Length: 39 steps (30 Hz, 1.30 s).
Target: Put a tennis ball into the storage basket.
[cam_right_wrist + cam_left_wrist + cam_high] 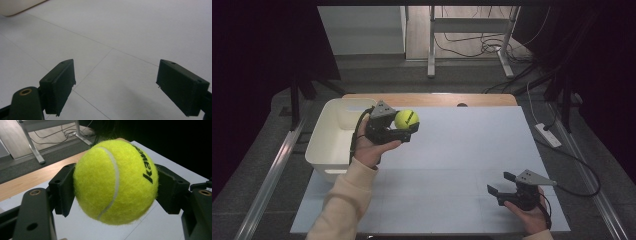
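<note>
A yellow tennis ball [406, 119] with black lettering is held above the white table, just right of the white bin [326, 141]. My left gripper [406, 125] is shut on it; in the left gripper view both black pads [63, 192] press the sides of the ball [115, 181]. My right gripper [500, 183] rests low near the table's front right corner, jaws wide apart. In the right gripper view nothing lies between its jaws [116, 86], just bare white tabletop.
The white bin stands at the table's left edge and looks empty where its inside shows. A wooden strip [427, 99] runs along the table's far edge. Desk legs and cables [472, 45] lie on the floor beyond. A power strip [548, 135] sits right of the table.
</note>
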Each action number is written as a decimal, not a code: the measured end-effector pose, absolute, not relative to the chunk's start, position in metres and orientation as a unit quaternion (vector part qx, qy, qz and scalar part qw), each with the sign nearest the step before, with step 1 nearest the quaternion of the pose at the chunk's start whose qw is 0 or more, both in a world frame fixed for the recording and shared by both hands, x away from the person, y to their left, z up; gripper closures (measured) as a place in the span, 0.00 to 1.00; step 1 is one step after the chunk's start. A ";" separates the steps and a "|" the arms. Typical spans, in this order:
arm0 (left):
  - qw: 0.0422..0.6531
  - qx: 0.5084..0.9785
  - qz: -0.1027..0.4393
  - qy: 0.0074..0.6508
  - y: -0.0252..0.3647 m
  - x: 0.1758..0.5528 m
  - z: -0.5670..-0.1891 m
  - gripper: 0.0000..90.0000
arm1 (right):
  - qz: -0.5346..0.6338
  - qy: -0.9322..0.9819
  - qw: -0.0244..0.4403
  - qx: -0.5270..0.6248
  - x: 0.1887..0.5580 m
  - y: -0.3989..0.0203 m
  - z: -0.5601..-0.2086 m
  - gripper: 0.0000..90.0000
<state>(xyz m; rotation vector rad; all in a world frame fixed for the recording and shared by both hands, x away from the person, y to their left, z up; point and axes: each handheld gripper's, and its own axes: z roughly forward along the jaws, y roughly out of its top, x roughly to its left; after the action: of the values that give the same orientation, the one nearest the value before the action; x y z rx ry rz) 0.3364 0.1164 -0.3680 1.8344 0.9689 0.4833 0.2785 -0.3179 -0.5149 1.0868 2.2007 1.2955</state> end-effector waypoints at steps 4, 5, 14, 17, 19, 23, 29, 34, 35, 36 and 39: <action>0.485 0.751 0.201 0.401 0.120 0.336 -0.367 0.30 | 0.460 0.779 0.182 0.386 0.279 -0.318 -0.515 0.17; 0.485 0.750 0.201 0.403 0.121 0.336 -0.367 0.30 | 0.460 0.779 0.182 0.386 0.278 -0.318 -0.515 0.17; 0.484 0.744 0.206 0.411 0.129 0.336 -0.365 0.30 | 0.460 0.779 0.182 0.386 0.278 -0.318 -0.515 0.17; 0.485 0.741 0.208 0.415 0.132 0.336 -0.364 0.30 | 0.459 0.780 0.182 0.385 0.278 -0.318 -0.515 0.17; 0.485 0.739 0.210 0.418 0.135 0.336 -0.364 0.30 | 0.459 0.779 0.182 0.386 0.278 -0.318 -0.515 0.17; 0.483 0.736 0.213 0.423 0.140 0.336 -0.364 0.30 | 0.459 0.779 0.182 0.386 0.278 -0.318 -0.515 0.17; 0.481 0.730 0.219 0.433 0.151 0.336 -0.363 0.30 | 0.460 0.779 0.181 0.385 0.278 -0.318 -0.515 0.17; 0.476 0.726 0.224 0.443 0.158 0.337 -0.363 0.30 | 0.460 0.779 0.181 0.386 0.279 -0.317 -0.515 0.17; 0.475 0.726 0.225 0.444 0.159 0.338 -0.364 0.30 | 0.460 0.779 0.181 0.386 0.279 -0.317 -0.515 0.17; 0.475 0.725 0.225 0.446 0.161 0.338 -0.364 0.30 | 0.460 0.779 0.181 0.386 0.279 -0.317 -0.515 0.17; 0.471 0.722 0.228 0.452 0.166 0.338 -0.365 0.30 | 0.460 0.779 0.181 0.385 0.279 -0.317 -0.515 0.17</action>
<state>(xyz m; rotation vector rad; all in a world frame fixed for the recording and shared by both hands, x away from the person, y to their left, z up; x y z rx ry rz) 0.3385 0.1660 -0.3646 1.7681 1.1077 0.5576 0.2786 -0.3169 -0.5149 1.0885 2.2009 1.2979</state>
